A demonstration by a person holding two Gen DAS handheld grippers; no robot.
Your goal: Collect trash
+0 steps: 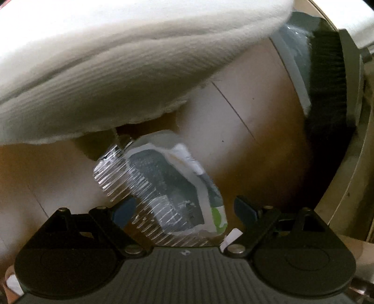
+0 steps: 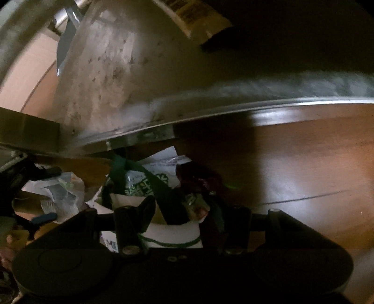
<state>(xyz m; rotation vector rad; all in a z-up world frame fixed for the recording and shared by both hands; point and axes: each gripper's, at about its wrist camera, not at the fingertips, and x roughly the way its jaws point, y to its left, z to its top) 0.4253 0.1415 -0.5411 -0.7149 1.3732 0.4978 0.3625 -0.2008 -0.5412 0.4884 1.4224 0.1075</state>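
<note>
Pale wooden flooring (image 1: 245,112) fills the left wrist view, with a white ribbed blanket (image 1: 116,77) draped over it from nine to twelve o'clock and a dark brush-like strip (image 1: 327,77) curving down at two o'clock. Low and nearly level with the floor, the left gripper (image 1: 184,208) has its blue-tipped tongs spread wide apart; a crumpled clear ribbed plastic container (image 1: 145,187) with torn white, grey and green wrapping lies between them, angled from ten toward five o'clock. Whether the tips touch it cannot be told.

Brown floorboards (image 2: 303,168) run across the right wrist view under a metal-edged furniture panel (image 2: 116,70), which bears a blurred, unreadable label (image 2: 194,16) at twelve o'clock. At nine o'clock a crumpled pale wrapper (image 2: 58,194) lies between two blue tips. The right gripper (image 2: 184,210) points along the floor, its dark tongs clamped on a white paper bag (image 2: 173,231) stuffed with green-printed packaging; the green lettering is too blurred to read.
</note>
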